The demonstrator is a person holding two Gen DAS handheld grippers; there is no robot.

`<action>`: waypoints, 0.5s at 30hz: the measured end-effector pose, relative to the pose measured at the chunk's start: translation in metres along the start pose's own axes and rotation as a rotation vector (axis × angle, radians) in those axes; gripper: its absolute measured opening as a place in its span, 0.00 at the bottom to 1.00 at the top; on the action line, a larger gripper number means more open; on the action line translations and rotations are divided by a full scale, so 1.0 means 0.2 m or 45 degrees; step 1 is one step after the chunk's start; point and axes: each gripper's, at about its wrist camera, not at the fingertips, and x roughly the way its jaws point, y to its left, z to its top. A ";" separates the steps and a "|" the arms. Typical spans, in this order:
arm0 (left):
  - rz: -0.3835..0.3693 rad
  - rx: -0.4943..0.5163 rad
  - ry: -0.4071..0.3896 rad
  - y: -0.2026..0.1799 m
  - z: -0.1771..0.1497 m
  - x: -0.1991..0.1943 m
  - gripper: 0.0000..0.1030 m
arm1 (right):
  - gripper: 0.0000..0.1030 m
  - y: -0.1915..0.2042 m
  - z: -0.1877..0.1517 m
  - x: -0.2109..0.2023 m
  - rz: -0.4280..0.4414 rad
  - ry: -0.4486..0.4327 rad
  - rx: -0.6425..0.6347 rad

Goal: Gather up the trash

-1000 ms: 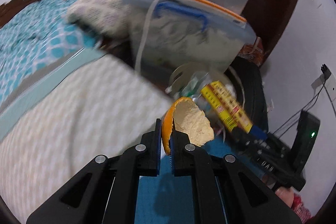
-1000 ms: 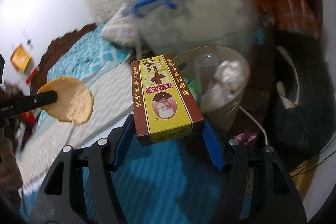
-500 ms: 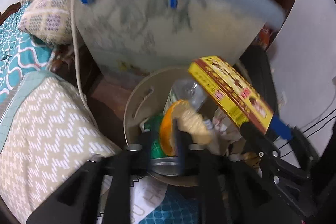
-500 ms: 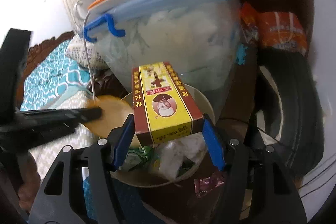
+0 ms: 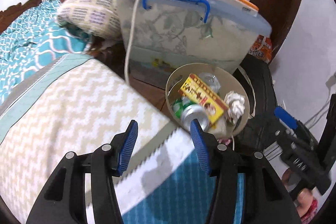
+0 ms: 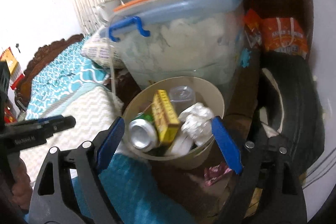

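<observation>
Cramped bedroom corner. Bed [image 5: 63, 102] with zigzag cream blanket and teal quilt filling left and centre of frame. Beige trash bin [image 6: 218, 102] on the floor right of centre, holding yellow box [image 6: 166, 119], silver can [image 6: 142, 135], crumpled paper [image 6: 197, 121]. Clear storage tub [image 5: 189, 39] with blue handle just behind. Left tool [image 5: 163, 144] spread wide, empty, at lower centre; right tool [image 6: 168, 144] likewise spread, over the bin.

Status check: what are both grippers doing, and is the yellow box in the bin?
Left gripper open, empty. Right gripper open, empty. Yellow-and-red cardboard box inside round beige trash bin. Nothing blocking.
</observation>
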 end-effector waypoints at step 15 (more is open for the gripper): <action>0.258 -0.042 -0.197 0.23 -0.52 -0.68 0.64 | 0.82 0.34 -0.43 -0.44 0.103 0.017 0.195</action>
